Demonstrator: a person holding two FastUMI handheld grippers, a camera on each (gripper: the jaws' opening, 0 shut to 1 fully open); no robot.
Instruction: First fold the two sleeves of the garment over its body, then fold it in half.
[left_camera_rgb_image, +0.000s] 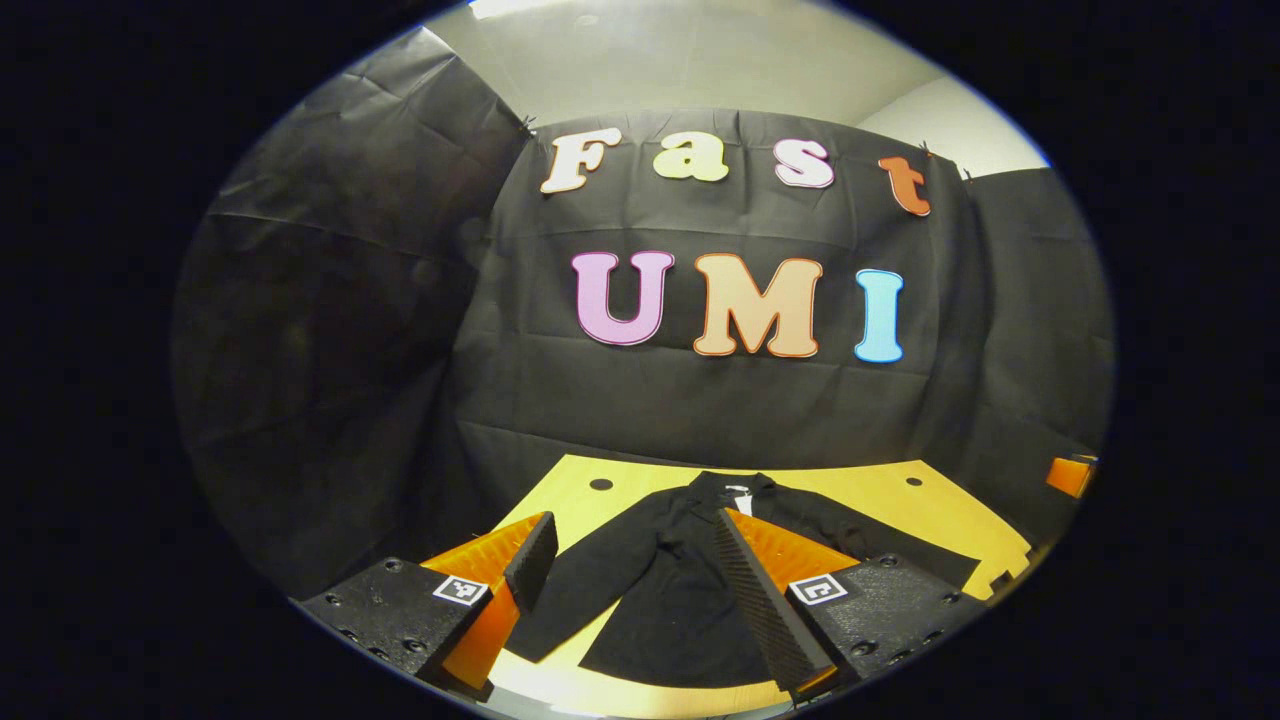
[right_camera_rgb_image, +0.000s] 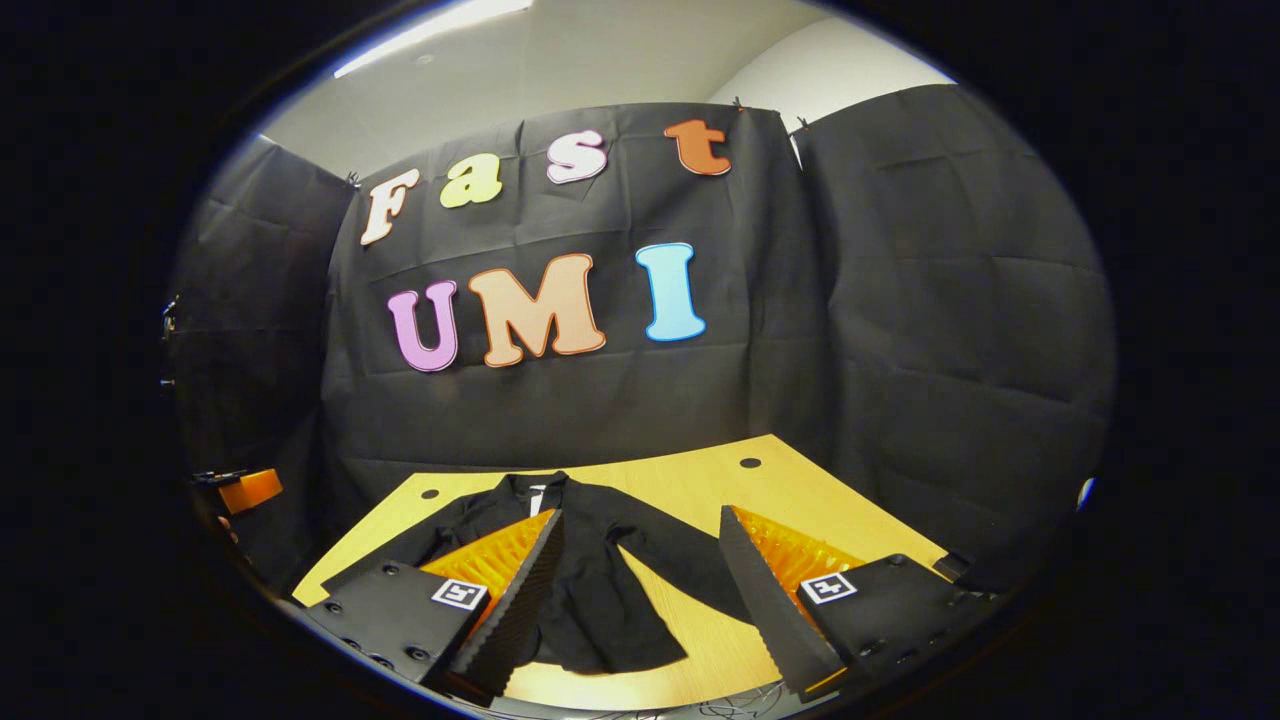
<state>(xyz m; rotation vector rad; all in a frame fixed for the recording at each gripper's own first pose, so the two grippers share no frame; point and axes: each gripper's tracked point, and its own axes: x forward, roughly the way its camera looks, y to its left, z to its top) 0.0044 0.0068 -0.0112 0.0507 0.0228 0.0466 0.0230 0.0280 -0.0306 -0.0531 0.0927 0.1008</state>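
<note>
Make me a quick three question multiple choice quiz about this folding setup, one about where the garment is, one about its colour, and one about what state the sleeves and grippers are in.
1. Where does the garment lie?
A. On the floor
B. Flat on the wooden table
C. Hanging on the wall

2. What colour is the garment?
A. Black
B. White
C. Red

3. What is the state of the sleeves and grippers?
A. Both sleeves folded over the body, grippers shut
B. One sleeve held up in a gripper
C. Both sleeves spread out to the sides, left gripper and right gripper open and holding nothing

Answers:
1 B, since the tan tabletop shows around the garment in both views.
2 A, since the cloth is dark black against the light wood.
3 C, since each sleeve slants outward from the body and each gripper's fingers stand wide apart above the table.
</note>
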